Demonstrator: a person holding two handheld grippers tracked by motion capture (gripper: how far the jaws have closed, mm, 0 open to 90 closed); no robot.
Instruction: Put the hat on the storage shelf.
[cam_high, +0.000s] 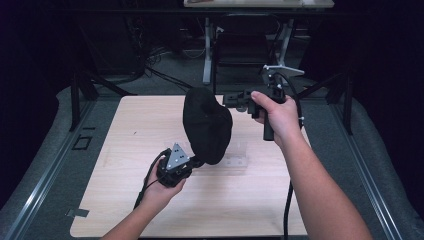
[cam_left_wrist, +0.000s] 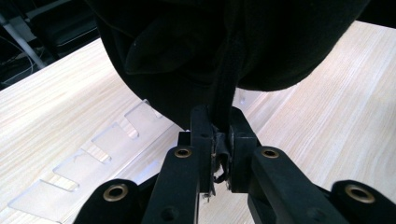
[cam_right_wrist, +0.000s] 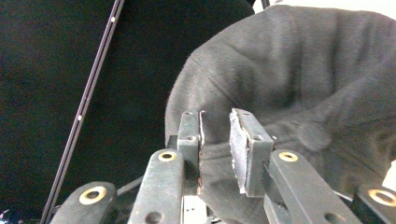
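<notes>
- The black fabric cap (cam_high: 207, 125) is held up above the light wooden table (cam_high: 125, 200), over its middle part, and hangs in the air between the two hands.
- The left gripper (cam_high: 192, 164) is at the lower edge of the cap. In the left gripper view its jaws are pressed together on a narrow black strap or seam (cam_left_wrist: 223, 116) of the cap, and the cloth is pinched between the pads.
- The right gripper (cam_high: 235, 100) is at the upper right side of the cap, held in the person's right hand (cam_high: 277, 112).
- In the right gripper view its jaws stand apart with a gap between the pads (cam_right_wrist: 238, 149). The cap's cloth (cam_right_wrist: 299, 93) lies behind them, and I cannot tell if the pads touch it.
- A clear plastic piece with slots (cam_left_wrist: 88, 158) lies flat on the table under the cap.
</notes>
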